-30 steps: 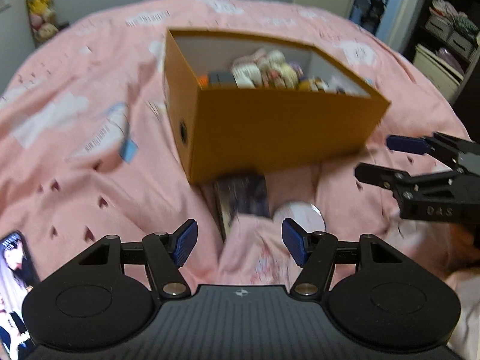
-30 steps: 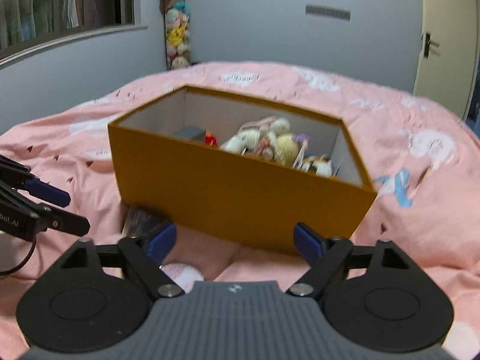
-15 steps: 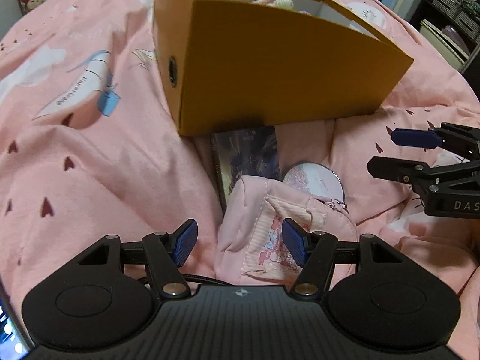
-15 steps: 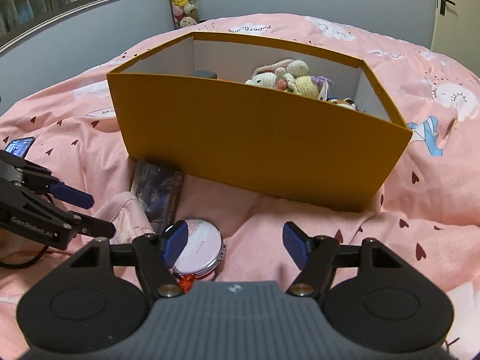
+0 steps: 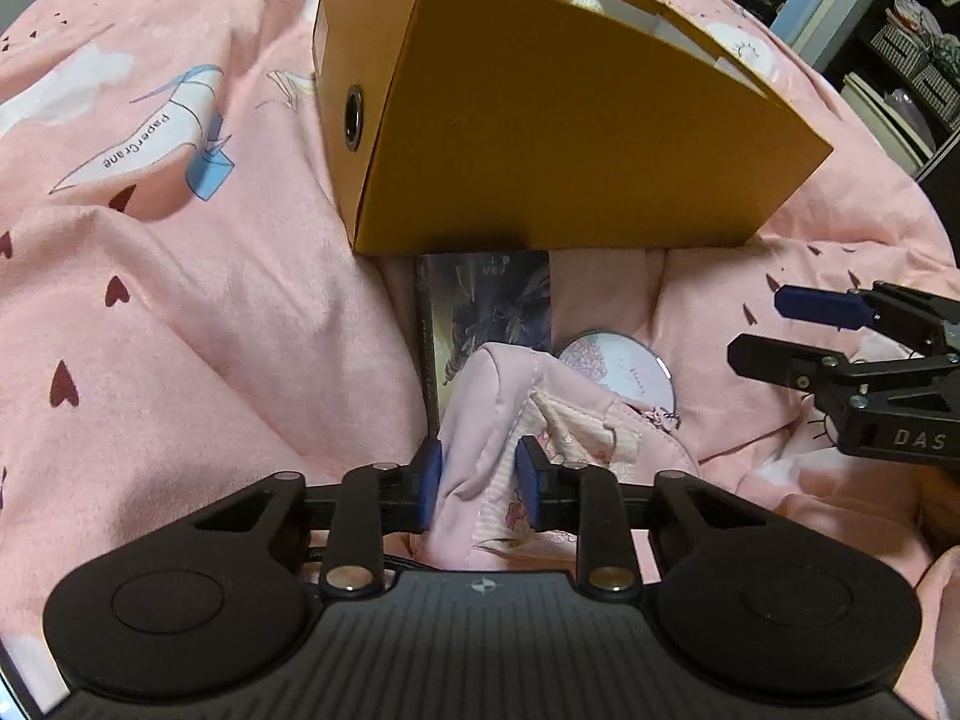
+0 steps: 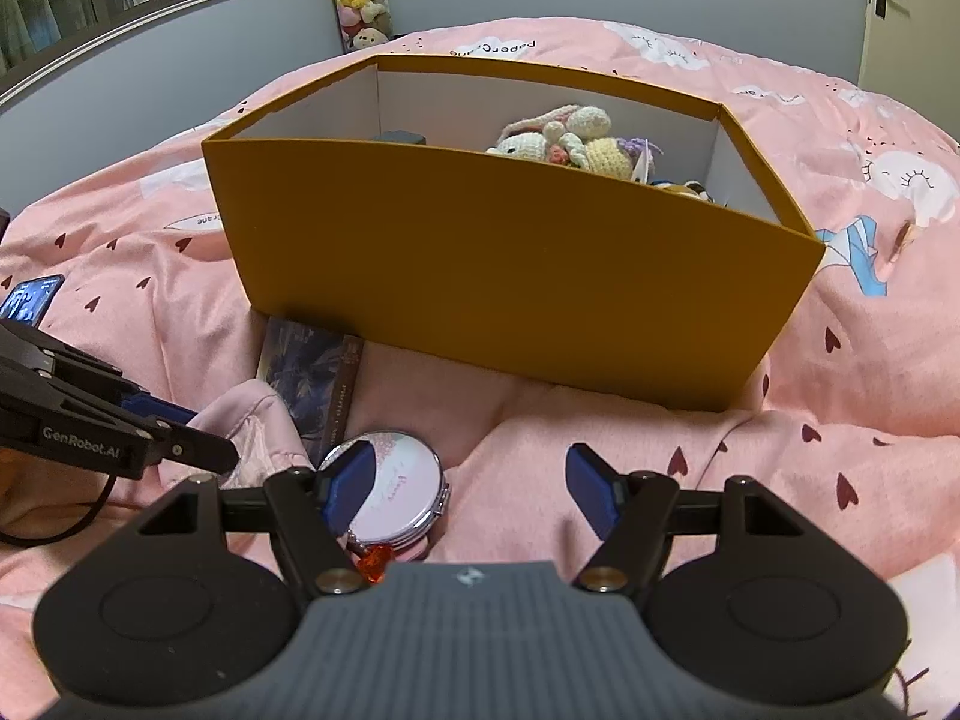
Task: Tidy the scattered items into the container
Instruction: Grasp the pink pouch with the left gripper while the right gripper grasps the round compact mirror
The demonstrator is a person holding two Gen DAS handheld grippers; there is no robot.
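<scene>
An orange box (image 5: 570, 138) stands on the pink bed; in the right wrist view the box (image 6: 510, 276) holds crocheted toys (image 6: 570, 141). In front of it lie a dark booklet (image 5: 480, 312), a round pink compact mirror (image 5: 618, 366) and a pink fabric pouch (image 5: 540, 420). My left gripper (image 5: 478, 483) is shut on the near edge of the pouch. My right gripper (image 6: 474, 489) is open, low over the bed, with the compact mirror (image 6: 396, 492) at its left finger. The booklet (image 6: 312, 384) and pouch (image 6: 252, 420) also show in the right wrist view.
A phone (image 6: 30, 300) lies on the bedspread at the left. A cable (image 6: 66, 522) runs under the left gripper. Plush toys (image 6: 360, 0) hang at the far wall. Shelves with baskets (image 5: 912, 48) stand beyond the bed's right side.
Both grippers came down towards the items in front of the box. My left gripper's fingers closed onto the pink pouch. My right gripper lowered beside the compact mirror and stayed open.
</scene>
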